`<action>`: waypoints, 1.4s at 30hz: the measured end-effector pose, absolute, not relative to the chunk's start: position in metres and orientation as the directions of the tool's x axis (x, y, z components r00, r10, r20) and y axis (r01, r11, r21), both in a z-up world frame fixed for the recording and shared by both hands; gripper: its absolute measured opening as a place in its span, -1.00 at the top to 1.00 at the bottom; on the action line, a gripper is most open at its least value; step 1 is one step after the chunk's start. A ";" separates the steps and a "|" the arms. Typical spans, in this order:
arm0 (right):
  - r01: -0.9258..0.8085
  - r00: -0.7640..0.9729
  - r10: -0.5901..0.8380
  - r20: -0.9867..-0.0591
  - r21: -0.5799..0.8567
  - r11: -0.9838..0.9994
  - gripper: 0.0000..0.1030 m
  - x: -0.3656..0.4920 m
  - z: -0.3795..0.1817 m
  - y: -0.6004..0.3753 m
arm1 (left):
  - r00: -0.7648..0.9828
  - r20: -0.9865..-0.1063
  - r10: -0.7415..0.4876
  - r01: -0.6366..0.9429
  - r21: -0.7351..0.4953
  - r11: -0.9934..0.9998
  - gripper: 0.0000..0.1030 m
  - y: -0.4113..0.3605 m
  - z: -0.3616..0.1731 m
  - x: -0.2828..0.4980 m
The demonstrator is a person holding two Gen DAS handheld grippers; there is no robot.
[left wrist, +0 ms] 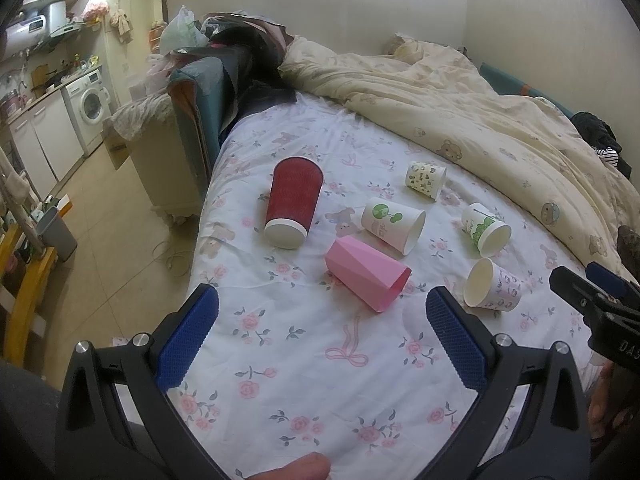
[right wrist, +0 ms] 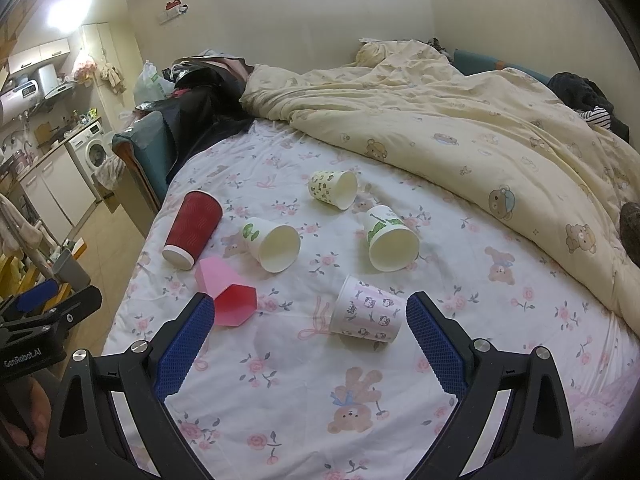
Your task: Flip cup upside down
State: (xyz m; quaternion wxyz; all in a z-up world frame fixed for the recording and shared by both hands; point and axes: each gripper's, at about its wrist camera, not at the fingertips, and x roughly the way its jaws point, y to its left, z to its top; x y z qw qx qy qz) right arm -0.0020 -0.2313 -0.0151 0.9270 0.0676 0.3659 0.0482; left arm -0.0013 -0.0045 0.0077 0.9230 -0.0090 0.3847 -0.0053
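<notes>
Several cups lie on their sides on the floral bed sheet [left wrist: 304, 368]. A red ribbed cup [left wrist: 292, 204] [right wrist: 193, 229], a pink faceted cup [left wrist: 366, 277] [right wrist: 226, 294], a white cup with a green print [left wrist: 392, 224] [right wrist: 272, 243], a small patterned cup [left wrist: 426, 179] [right wrist: 334, 188], a green-lettered cup [left wrist: 485, 229] [right wrist: 390, 238] and a cat-print cup [left wrist: 492, 286] [right wrist: 366, 311]. My left gripper [left wrist: 322, 312] is open and empty, just short of the pink cup. My right gripper [right wrist: 308, 316] is open and empty, with the cat-print cup between its fingertips' line.
A cream bear-print duvet [left wrist: 460, 96] [right wrist: 460, 128] is bunched along the back and right of the bed. Dark clothes and bags [left wrist: 240, 60] pile at the bed's far left end. The bed edge drops to a tiled floor [left wrist: 112, 224] on the left, with kitchen units and a washing machine [left wrist: 90, 106] beyond.
</notes>
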 end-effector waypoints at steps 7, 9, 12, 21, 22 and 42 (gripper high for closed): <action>-0.039 0.728 0.144 -0.670 0.169 0.985 -0.92 -0.003 -0.013 -0.232 | 0.710 -0.704 -0.022 -0.004 -0.035 0.999 -0.99 -0.003 0.009 -0.002; -0.038 0.727 0.141 -0.672 0.166 0.985 -0.92 -0.002 -0.013 -0.232 | 0.710 -0.704 -0.020 -0.006 -0.035 0.999 -0.99 -0.001 0.010 -0.003; -0.039 0.726 0.145 -0.672 0.171 0.984 -0.92 -0.002 -0.012 -0.232 | 0.711 -0.703 -0.021 -0.004 -0.035 0.999 -0.99 0.000 0.010 -0.003; -0.042 0.728 0.150 -0.669 0.174 0.984 -0.92 -0.003 -0.011 -0.231 | 0.707 -0.707 -0.020 -0.009 -0.037 0.999 -0.99 0.005 0.008 -0.004; -0.041 0.728 0.150 -0.669 0.176 0.984 -0.92 -0.003 -0.011 -0.231 | 0.708 -0.706 -0.017 -0.009 -0.033 0.999 -0.99 0.005 0.008 -0.003; 0.003 0.699 0.153 -0.698 0.218 0.976 -0.92 0.024 -0.005 -0.252 | 0.681 -0.731 -0.048 0.019 -0.048 0.999 -0.99 -0.004 0.022 0.048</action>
